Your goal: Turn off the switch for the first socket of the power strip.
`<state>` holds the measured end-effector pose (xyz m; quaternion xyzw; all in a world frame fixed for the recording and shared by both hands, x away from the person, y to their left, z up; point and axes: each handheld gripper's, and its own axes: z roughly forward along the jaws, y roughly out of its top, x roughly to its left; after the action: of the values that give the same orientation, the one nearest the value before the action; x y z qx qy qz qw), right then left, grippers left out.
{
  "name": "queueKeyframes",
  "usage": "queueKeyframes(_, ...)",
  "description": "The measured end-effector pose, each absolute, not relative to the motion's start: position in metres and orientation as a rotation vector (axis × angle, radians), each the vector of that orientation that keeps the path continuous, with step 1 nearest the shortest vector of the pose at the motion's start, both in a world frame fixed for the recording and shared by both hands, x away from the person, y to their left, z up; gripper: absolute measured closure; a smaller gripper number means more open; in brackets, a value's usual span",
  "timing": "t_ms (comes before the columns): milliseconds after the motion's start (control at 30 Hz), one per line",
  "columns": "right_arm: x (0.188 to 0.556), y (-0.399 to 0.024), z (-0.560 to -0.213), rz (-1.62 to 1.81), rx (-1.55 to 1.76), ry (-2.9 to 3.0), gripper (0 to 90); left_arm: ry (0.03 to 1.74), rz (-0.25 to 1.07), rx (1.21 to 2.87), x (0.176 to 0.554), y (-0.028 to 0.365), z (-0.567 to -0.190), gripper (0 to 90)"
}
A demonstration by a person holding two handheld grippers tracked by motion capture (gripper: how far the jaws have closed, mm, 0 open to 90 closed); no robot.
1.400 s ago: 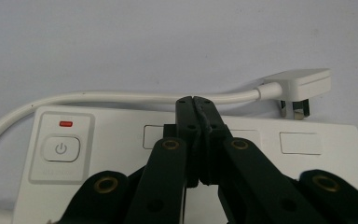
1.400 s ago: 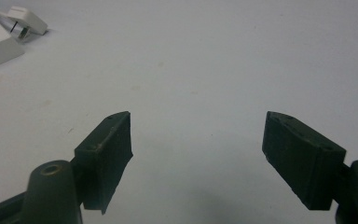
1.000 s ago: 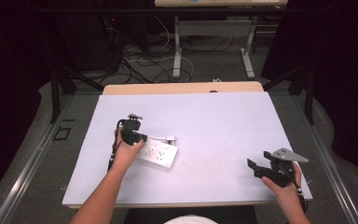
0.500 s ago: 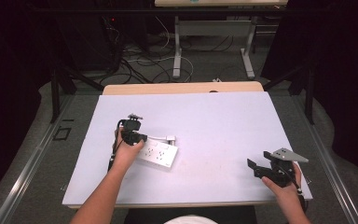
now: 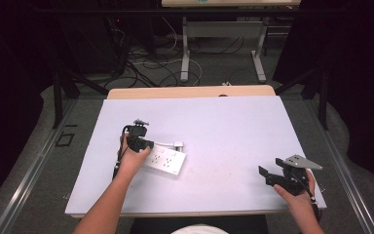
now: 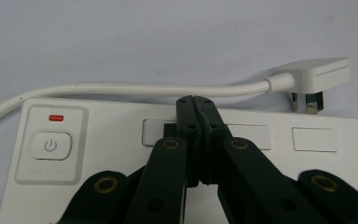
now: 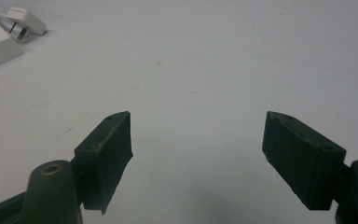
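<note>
Left gripper (image 6: 196, 100) closed tight, jaws pressed together, nothing between them, tips down over the middle of the power strip (image 6: 270, 154). No change from a second ago: same spot, same closed jaws, strip not shifted. Right gripper (image 7: 198, 135) wide open, holding nothing, also unmoved.

Power strip (image 5: 164, 160) white, flat on the white table (image 5: 233, 126), left of centre, lying slightly slanted. Round power button (image 6: 51, 145) at one end with small red light (image 6: 56, 117) above it. Row of rectangular covered sockets along the top face. White cord (image 6: 135, 88) curving along the far side of the strip, ending in a flat white plug (image 6: 314, 77) with metal pins, lying on the table just beside the strip's far corner.

Left hand (image 5: 132, 158) reaching in from the bottom, forearm angled up and right, gripper pointing steeply down onto the strip. Right hand (image 5: 297, 192) resting near the table's front right corner, gripper (image 5: 272, 174) pointing left across bare table, well apart from the strip.
</note>
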<state>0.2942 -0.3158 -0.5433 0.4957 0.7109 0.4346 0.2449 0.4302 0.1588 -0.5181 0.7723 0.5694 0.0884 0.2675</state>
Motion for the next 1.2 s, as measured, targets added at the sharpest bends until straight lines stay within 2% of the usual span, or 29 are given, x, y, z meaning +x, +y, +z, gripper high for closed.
queueKeyframes(733, 0.295, -0.315, -0.542, 1.197, 1.351, 1.931, 23.5, 1.536, 0.261, 2.060, 0.428, 0.162, -0.513, 89.2)
queueKeyframes(1200, 0.295, -0.315, -0.542, 1.198, 1.348, 1.937, 23.5, 1.492, 0.215, 2.012, 0.416, 0.166, -0.502, 77.6)
